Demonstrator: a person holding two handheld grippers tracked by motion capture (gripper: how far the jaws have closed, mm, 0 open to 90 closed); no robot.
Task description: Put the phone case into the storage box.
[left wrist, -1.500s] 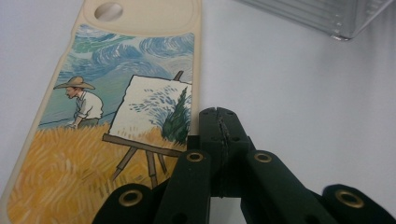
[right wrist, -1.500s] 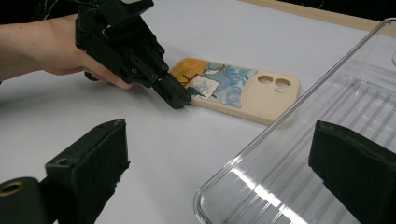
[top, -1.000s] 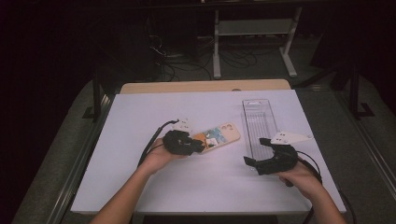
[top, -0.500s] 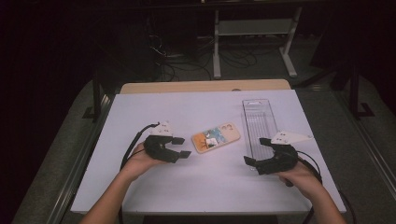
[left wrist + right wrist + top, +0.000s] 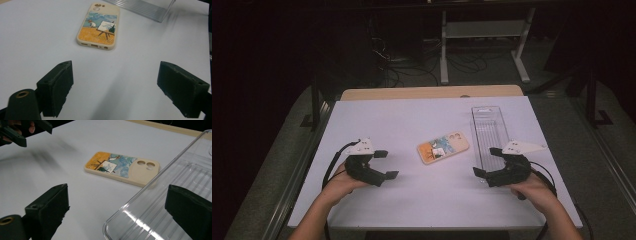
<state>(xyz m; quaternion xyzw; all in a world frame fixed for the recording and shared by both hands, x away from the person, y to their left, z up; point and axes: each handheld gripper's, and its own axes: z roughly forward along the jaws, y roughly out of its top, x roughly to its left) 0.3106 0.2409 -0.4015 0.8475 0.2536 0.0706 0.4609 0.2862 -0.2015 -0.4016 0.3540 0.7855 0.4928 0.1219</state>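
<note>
Looking down in the high view, my left hand-held gripper [image 5: 382,164] sits lower left, jaws just opened wide and empty; the phone case [image 5: 443,147] lies mid-frame on the worktop [image 5: 412,115]. In my left gripper view the case [image 5: 98,26] lies upper centre, well clear of the jaws.

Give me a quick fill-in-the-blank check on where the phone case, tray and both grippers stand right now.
1. The phone case lies flat on the ____ table cover.
2. The clear tray lies nearest the ____ gripper.
3. The left gripper has its jaws ____, with nothing between them.
4. The phone case lies ____ the clear tray, not in it.

Missing words: white; right; open; beside
</note>
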